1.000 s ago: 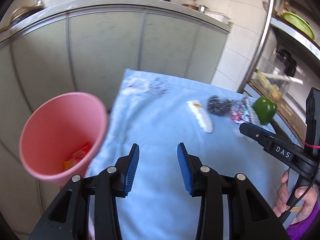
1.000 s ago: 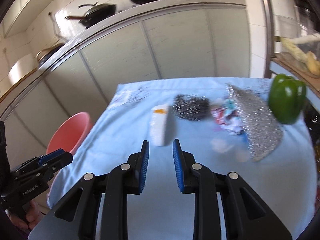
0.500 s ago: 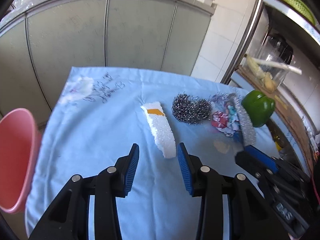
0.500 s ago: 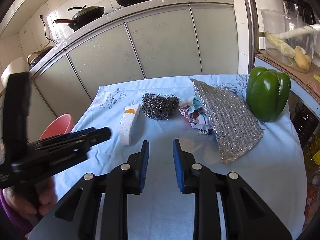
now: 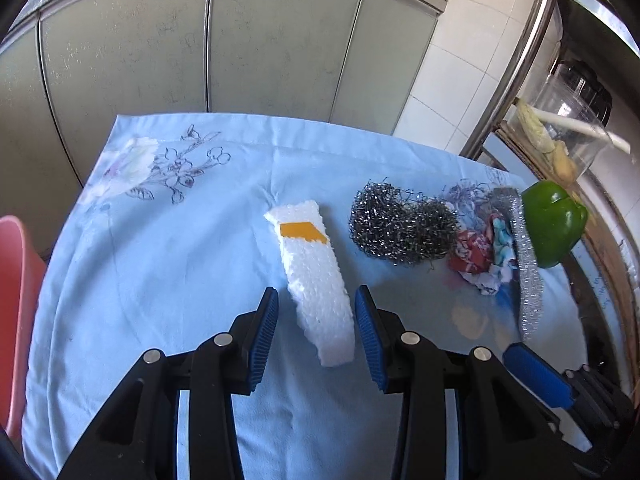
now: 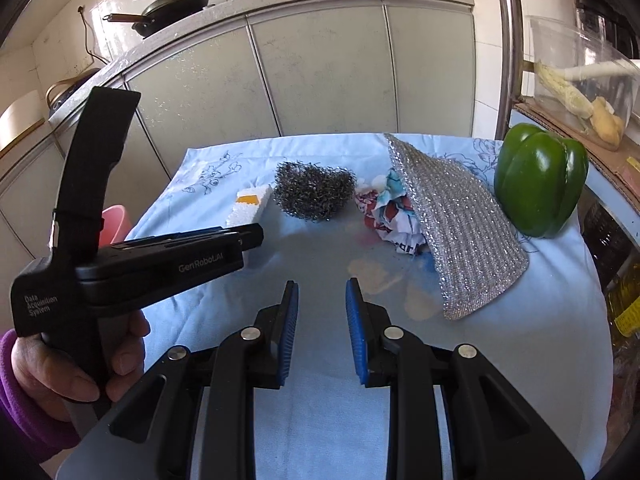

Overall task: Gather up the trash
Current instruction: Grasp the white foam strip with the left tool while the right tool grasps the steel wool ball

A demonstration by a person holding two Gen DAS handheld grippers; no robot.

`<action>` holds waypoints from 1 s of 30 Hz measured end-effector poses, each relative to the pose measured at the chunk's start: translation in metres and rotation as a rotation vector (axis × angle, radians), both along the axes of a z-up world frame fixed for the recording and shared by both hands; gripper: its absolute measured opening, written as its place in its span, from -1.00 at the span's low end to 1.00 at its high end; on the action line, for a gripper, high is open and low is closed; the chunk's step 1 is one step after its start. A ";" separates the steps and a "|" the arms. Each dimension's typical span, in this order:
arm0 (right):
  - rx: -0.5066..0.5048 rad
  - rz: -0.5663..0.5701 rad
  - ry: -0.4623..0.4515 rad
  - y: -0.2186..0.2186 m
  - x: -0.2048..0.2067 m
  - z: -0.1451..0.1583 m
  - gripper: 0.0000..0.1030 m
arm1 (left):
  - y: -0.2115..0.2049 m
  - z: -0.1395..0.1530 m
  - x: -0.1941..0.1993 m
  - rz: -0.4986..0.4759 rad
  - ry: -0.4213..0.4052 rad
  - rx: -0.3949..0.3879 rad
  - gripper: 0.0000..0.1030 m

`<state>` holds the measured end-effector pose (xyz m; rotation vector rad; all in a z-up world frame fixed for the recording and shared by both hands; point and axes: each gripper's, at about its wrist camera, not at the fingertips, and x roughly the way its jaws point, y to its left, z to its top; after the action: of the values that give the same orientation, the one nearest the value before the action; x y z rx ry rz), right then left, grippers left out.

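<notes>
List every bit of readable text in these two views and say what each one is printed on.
"GenRobot.AI": on the side of the left gripper, seen from the right wrist.
"Data Acquisition System": on the rear block of the same gripper's body.
Crumpled wrapper: a few dark letters show at its lower edge, too creased to read.
Yellow label on the oil bottle at the right edge: too blurred to read.

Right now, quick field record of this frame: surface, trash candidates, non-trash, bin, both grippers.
surface: blue cloth
trash candidates: foam piece; crumpled wrapper
non-trash: steel wool, silver scrubbing cloth, green pepper
bin: pink bucket, off the cloth's left edge
left gripper: open, straddling the foam piece's near end, pads not touching
right gripper: open, nothing between the jaws
</notes>
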<state>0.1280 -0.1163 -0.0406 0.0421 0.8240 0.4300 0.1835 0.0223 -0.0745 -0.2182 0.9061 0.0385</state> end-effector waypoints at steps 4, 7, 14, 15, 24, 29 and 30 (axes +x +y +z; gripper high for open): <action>-0.008 -0.002 0.011 0.002 0.002 -0.002 -0.52 | 0.003 0.000 -0.007 0.001 -0.033 0.019 -0.33; -0.009 -0.002 0.018 0.004 0.005 -0.004 -0.52 | 0.006 0.004 -0.015 0.001 -0.057 0.020 -0.49; 0.062 0.012 0.015 0.010 0.015 0.007 -0.48 | 0.030 0.007 -0.038 0.051 -0.051 -0.013 -0.53; 0.068 0.012 0.007 0.012 0.018 0.010 -0.31 | 0.037 0.007 -0.044 0.063 -0.050 -0.024 -0.53; 0.052 -0.002 -0.054 0.039 0.056 0.027 -0.13 | 0.069 0.006 -0.070 0.133 -0.053 -0.098 -0.53; -0.003 -0.026 -0.033 0.048 0.076 0.016 -0.13 | 0.071 0.004 -0.069 0.130 -0.038 -0.119 -0.53; -0.013 -0.031 -0.023 0.049 0.078 0.012 -0.13 | 0.071 0.003 -0.069 0.128 -0.037 -0.121 -0.53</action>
<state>0.2064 -0.0675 -0.0285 0.0380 0.8020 0.3955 0.1146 0.0930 -0.0710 -0.3878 0.8578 0.0983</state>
